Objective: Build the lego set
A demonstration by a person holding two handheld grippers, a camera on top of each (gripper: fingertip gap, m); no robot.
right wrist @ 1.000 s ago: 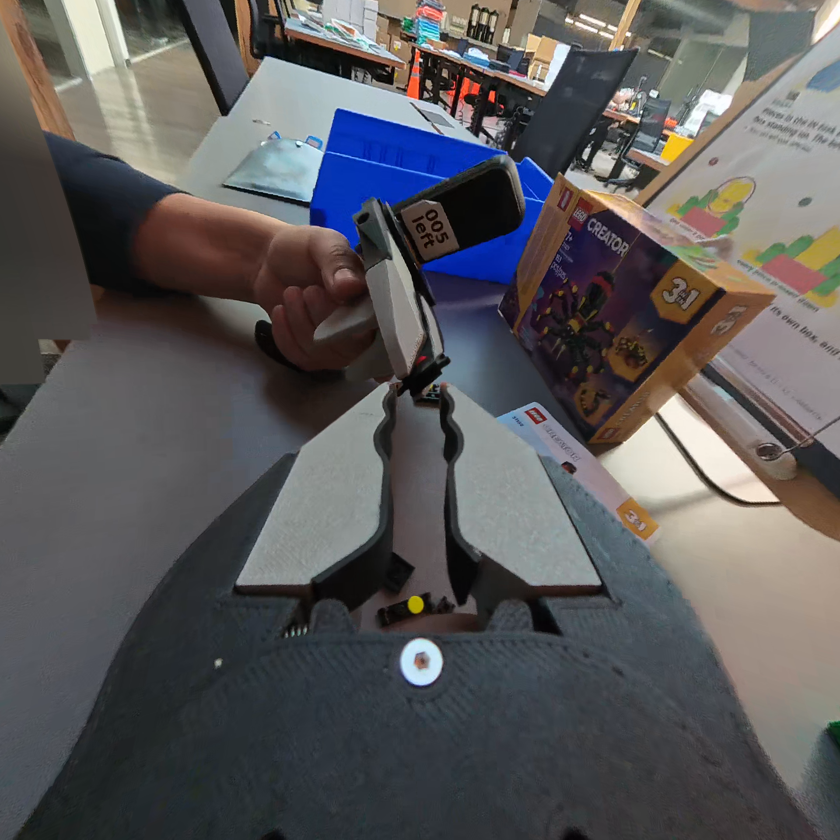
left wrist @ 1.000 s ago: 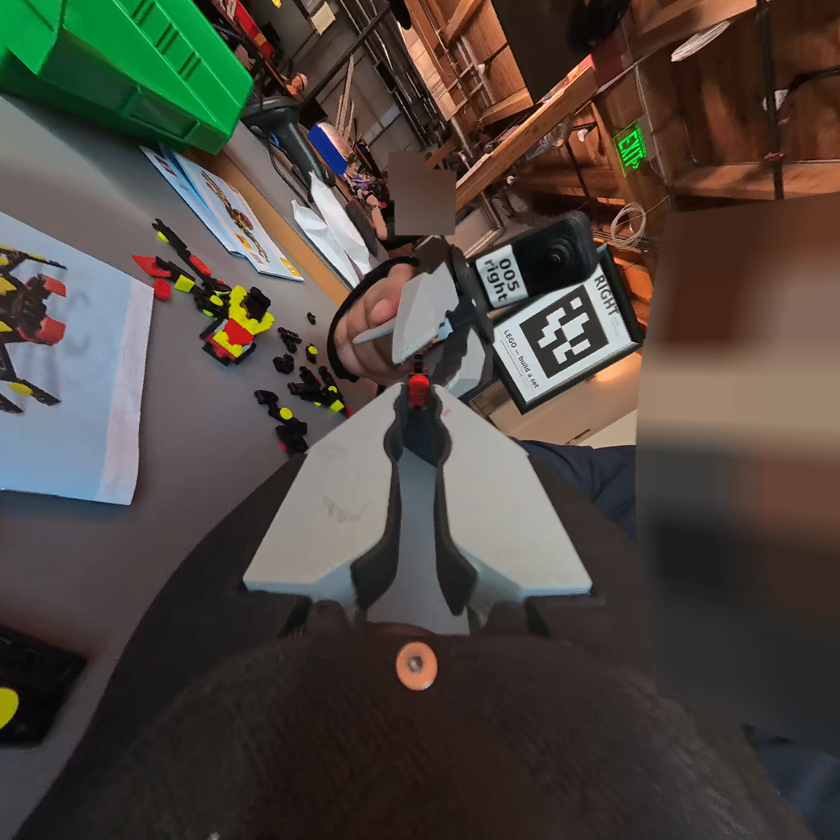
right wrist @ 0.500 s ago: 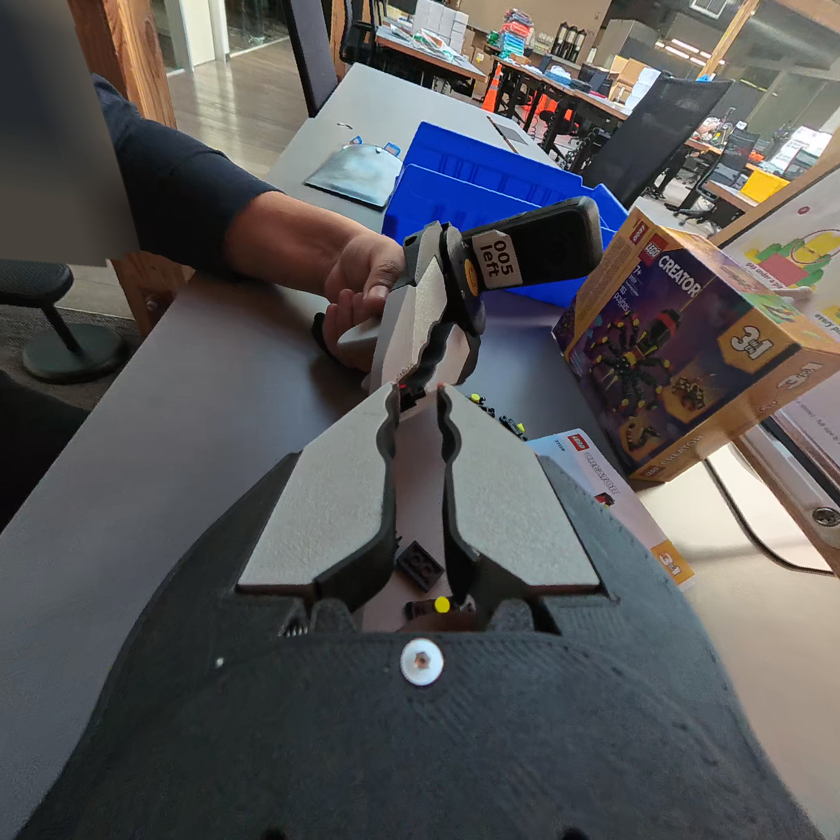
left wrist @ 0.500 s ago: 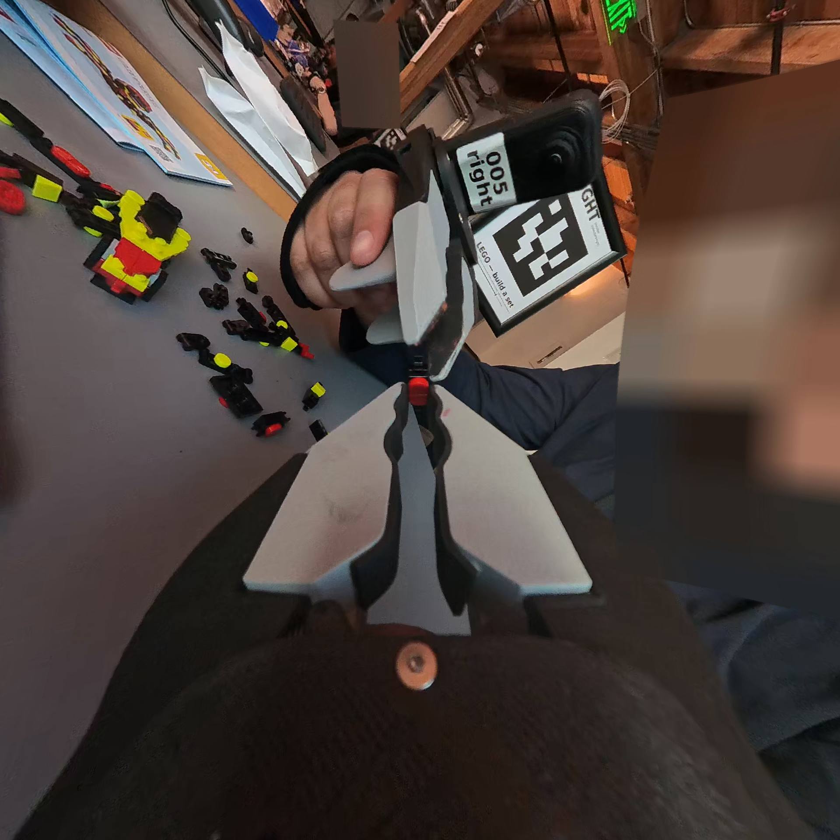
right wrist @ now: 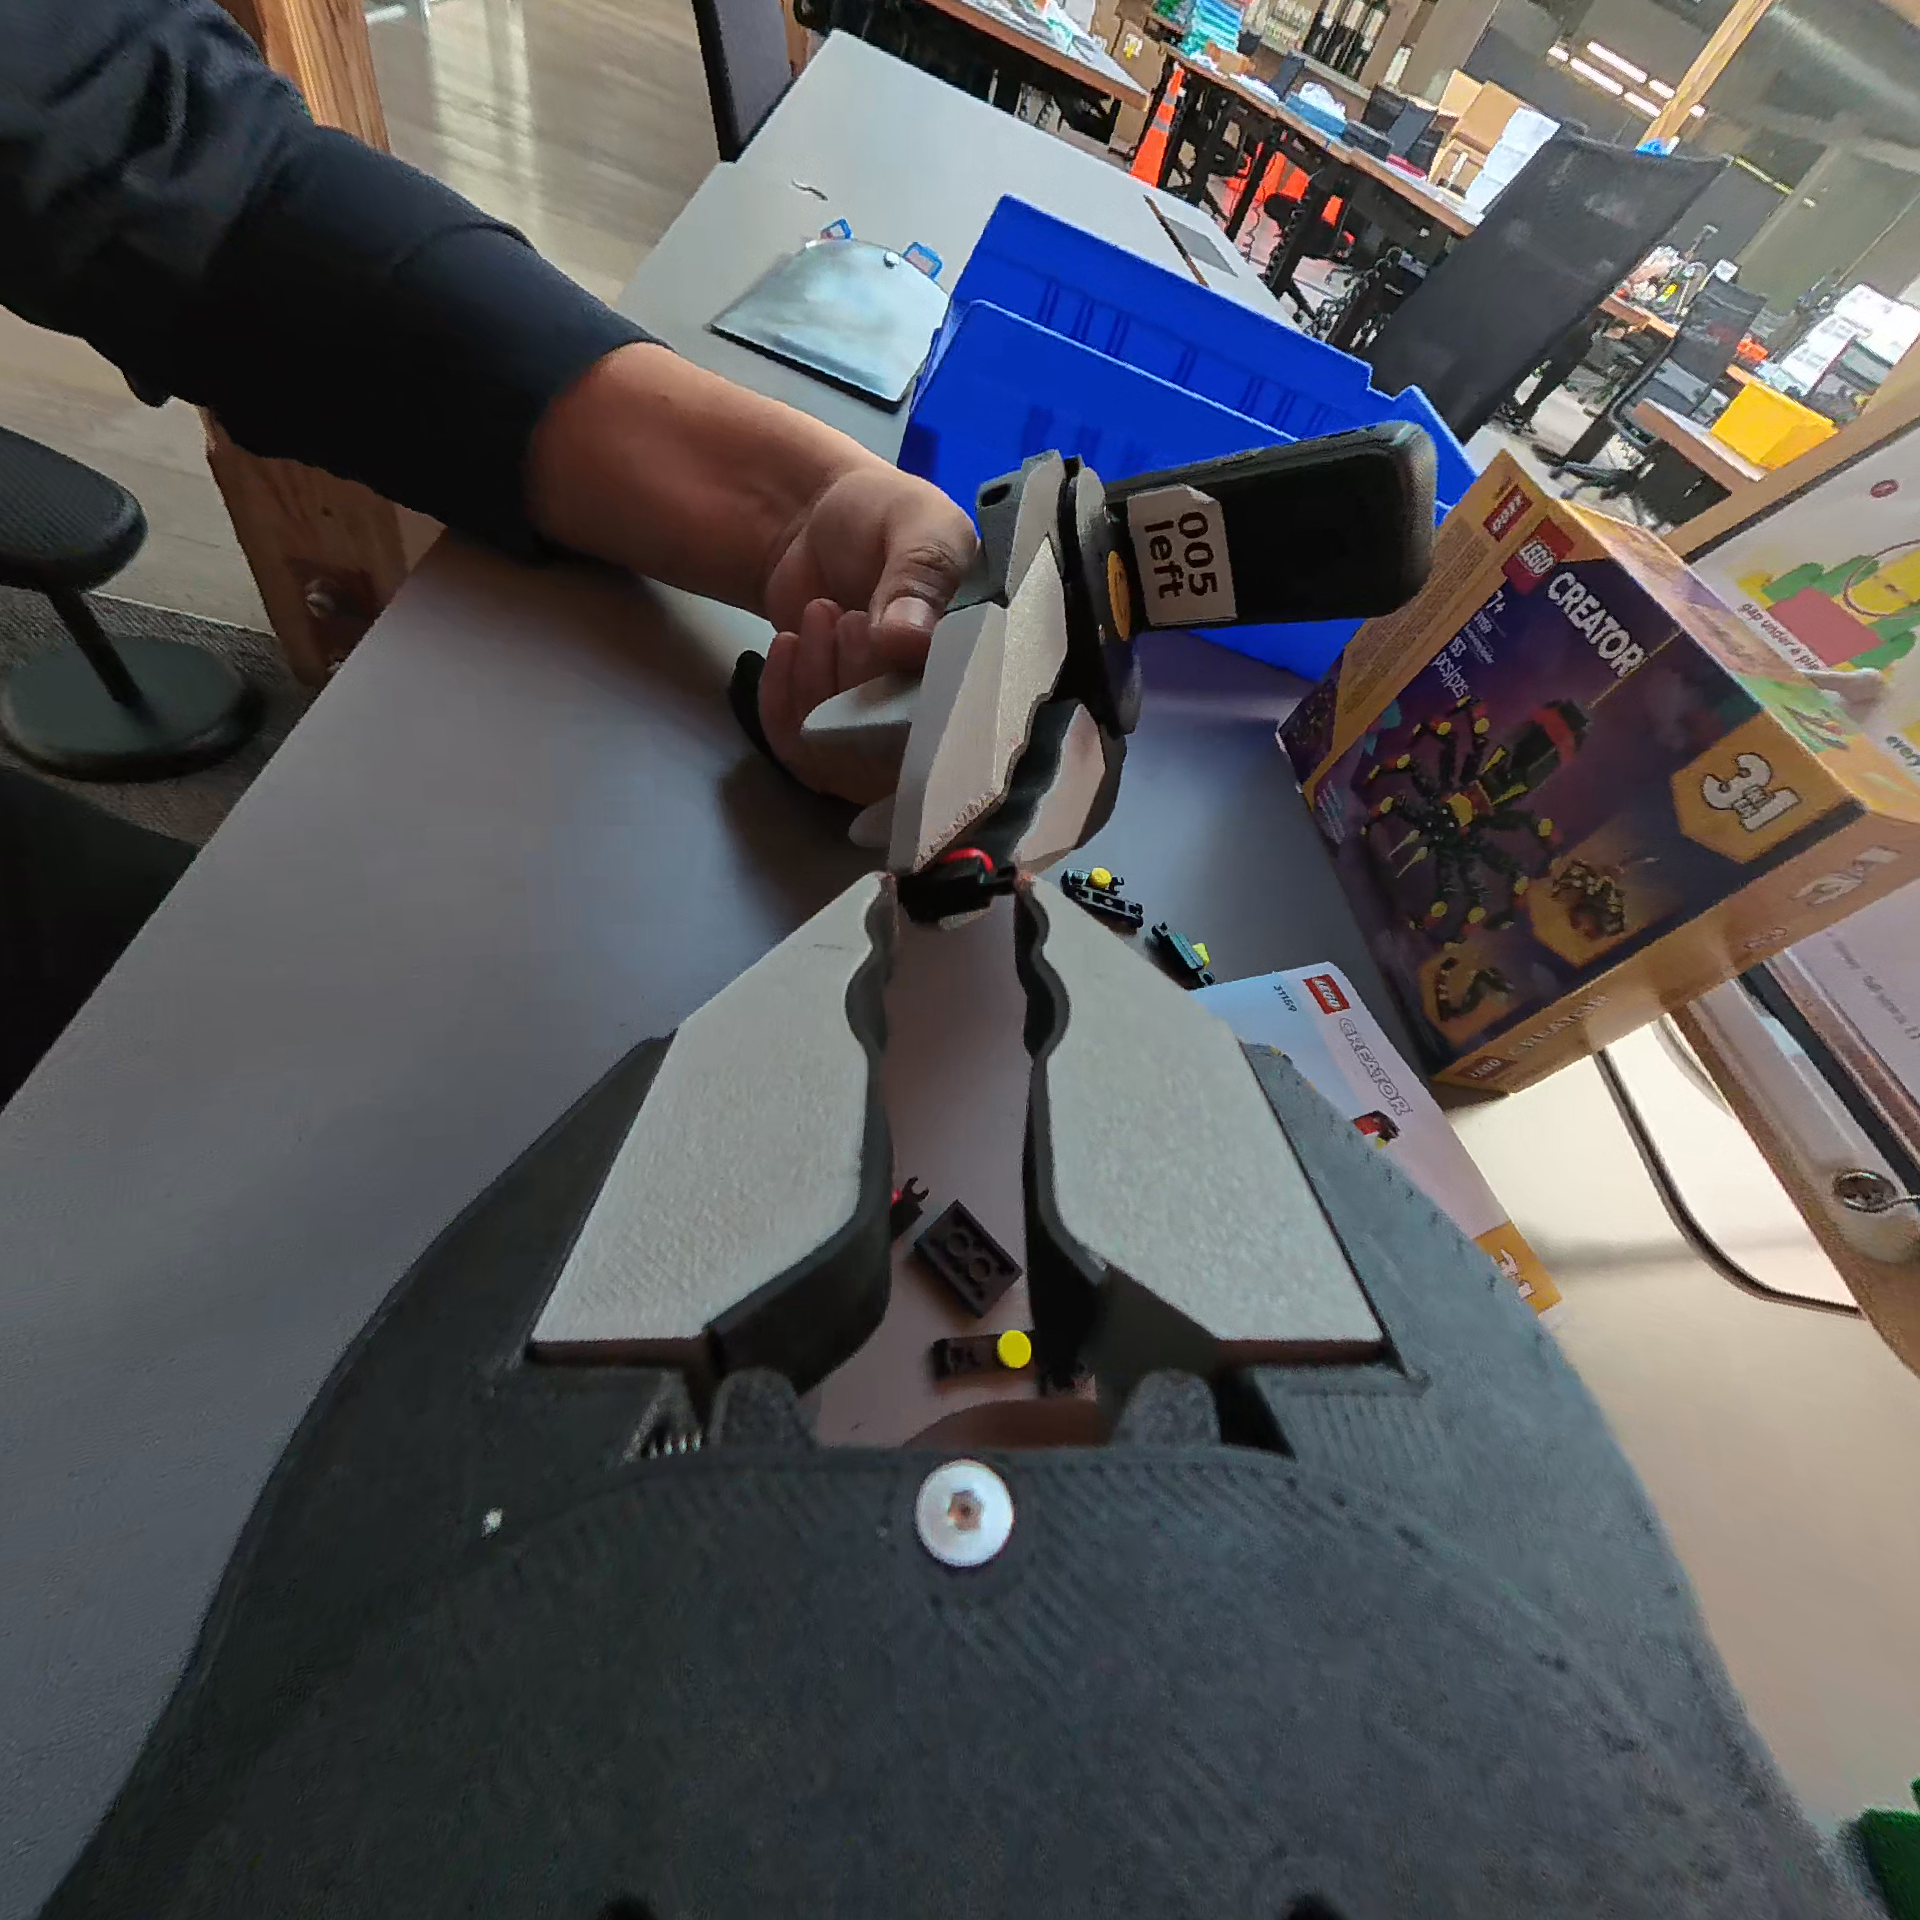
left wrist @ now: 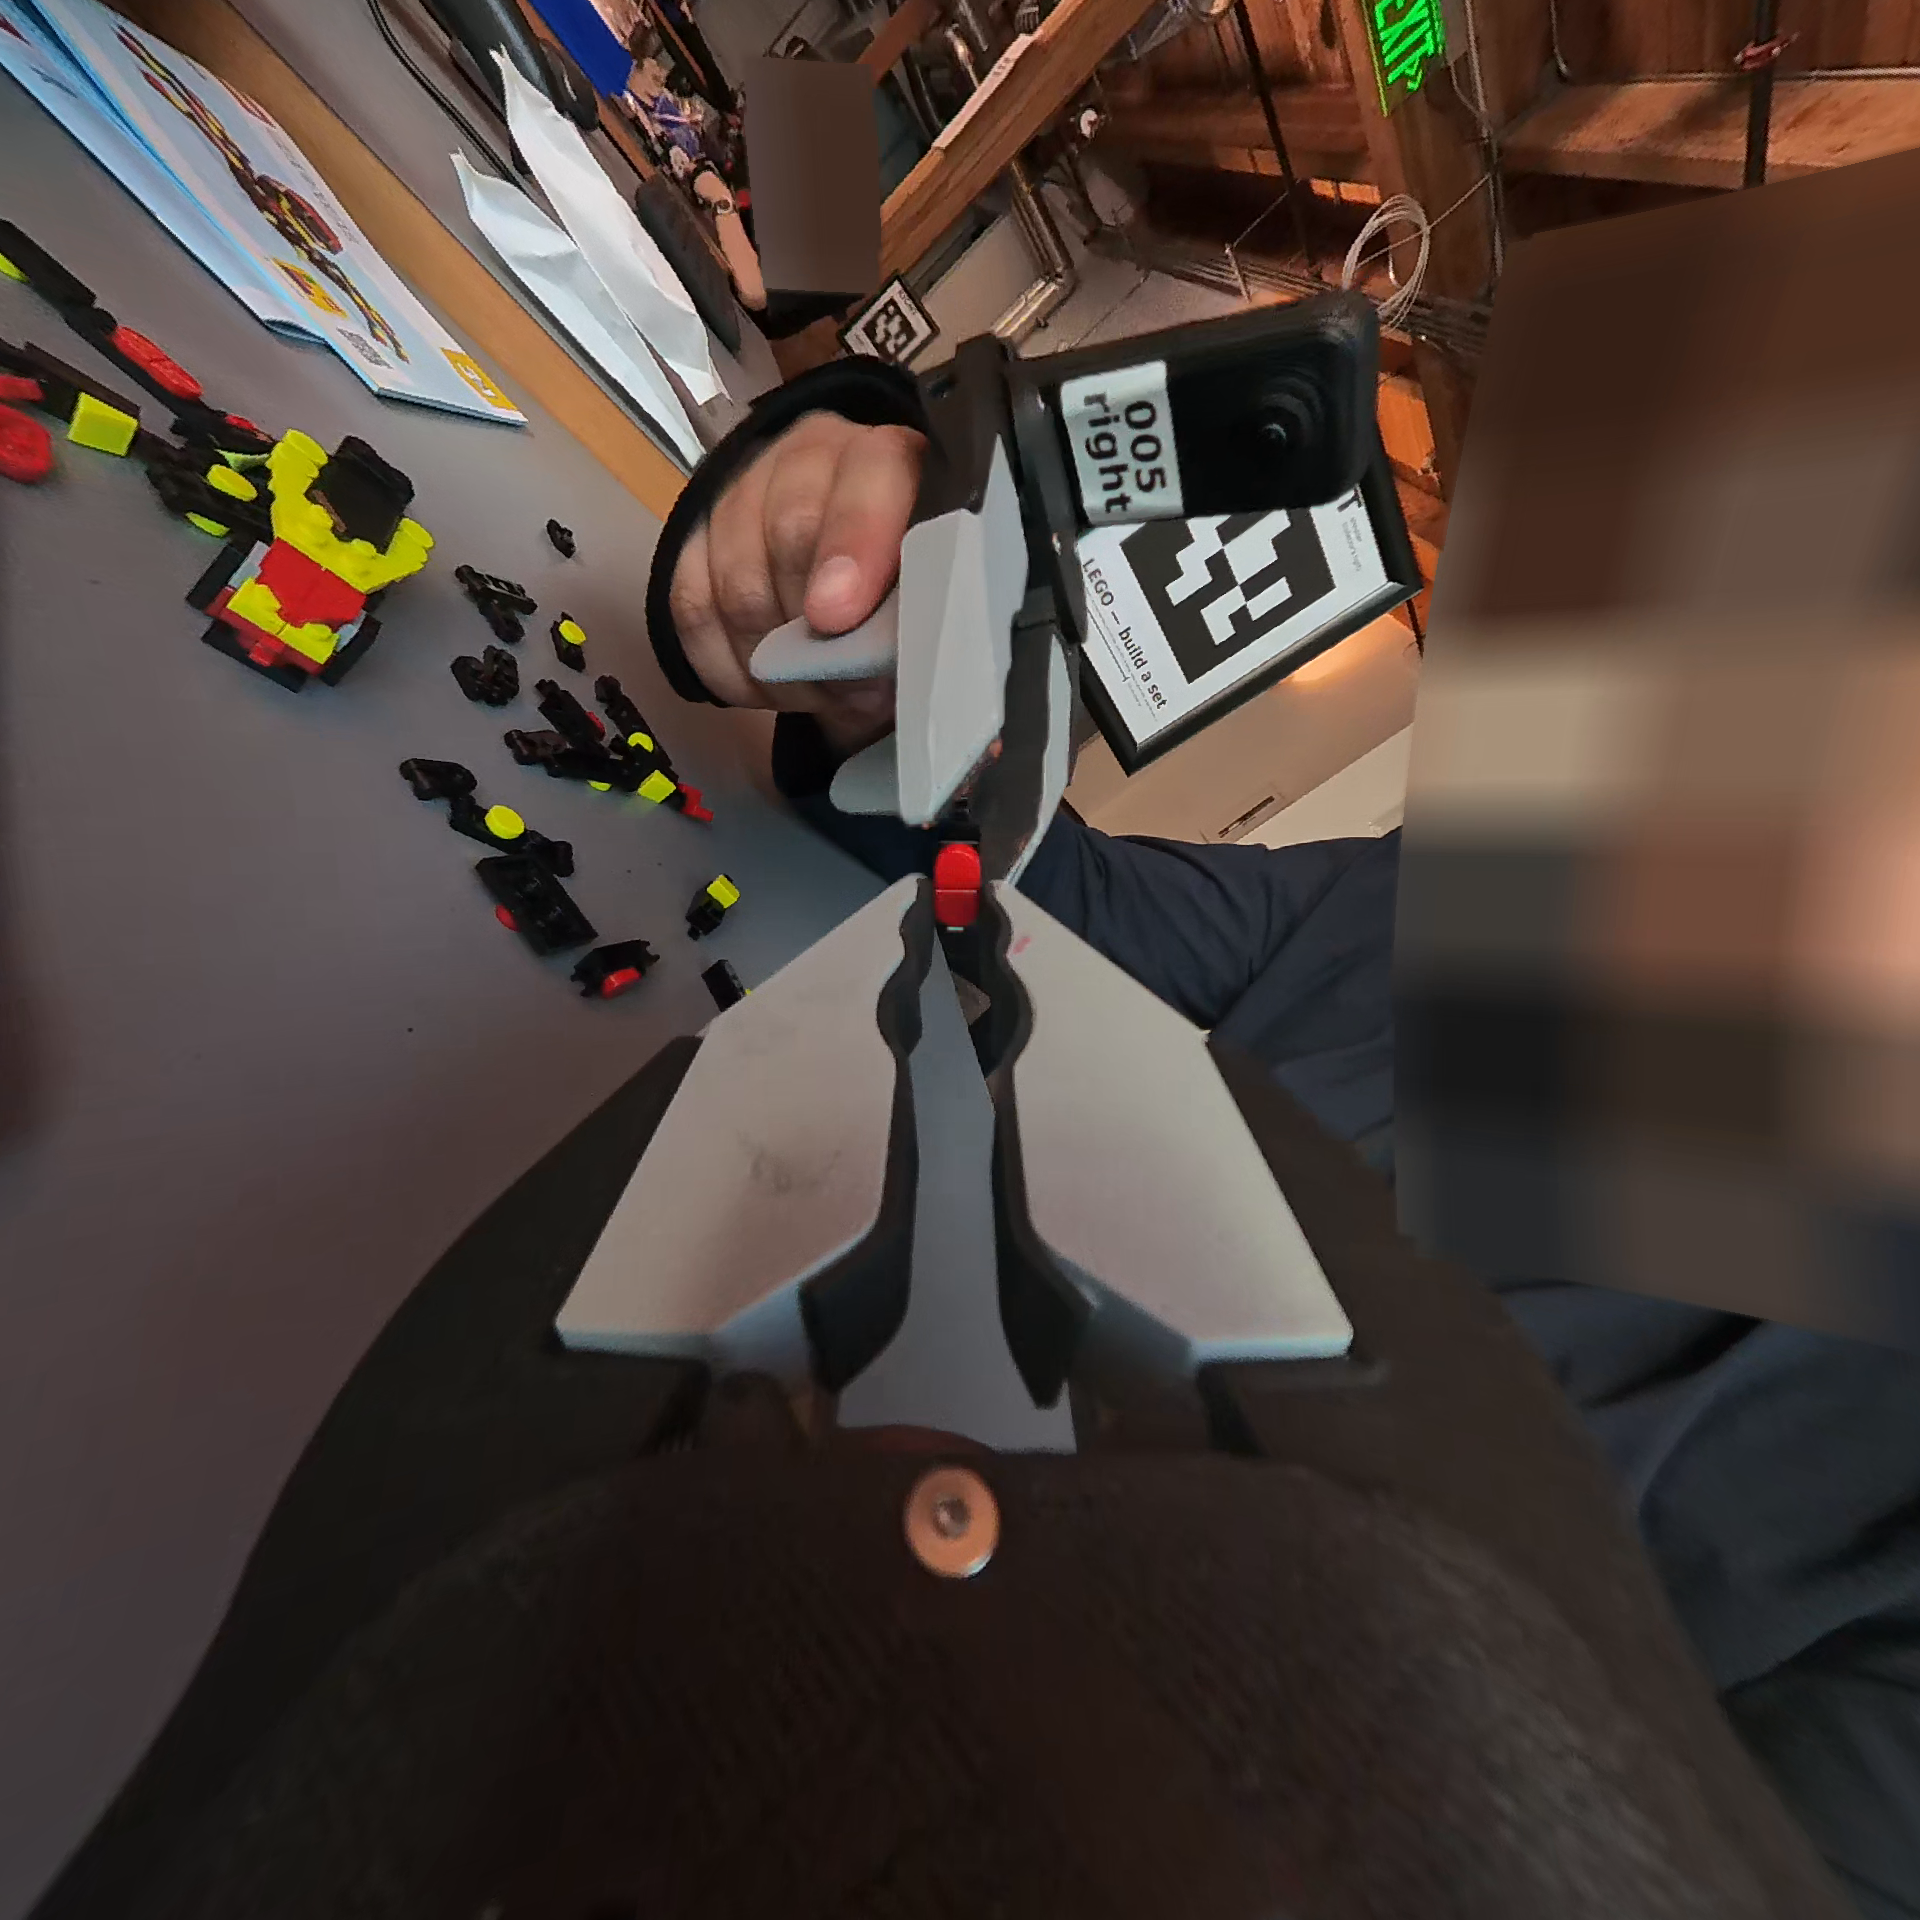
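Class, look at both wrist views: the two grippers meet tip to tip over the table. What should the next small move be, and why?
Probably ease the right gripper closed on the far end of the small red and black piece. The left gripper is shut on it, while the right fingers stand apart around it, above the table.

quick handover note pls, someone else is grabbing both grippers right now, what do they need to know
Left gripper: shut on a small red and black piece, held above the table.
Right gripper: tips meet that piece; its own grip cannot be told.
Done: a yellow, red and black sub-build stands on the table.
Around it: loose black, yellow and red parts, an instruction booklet, the set's box.
Left: finish this join, then work through the loose parts.
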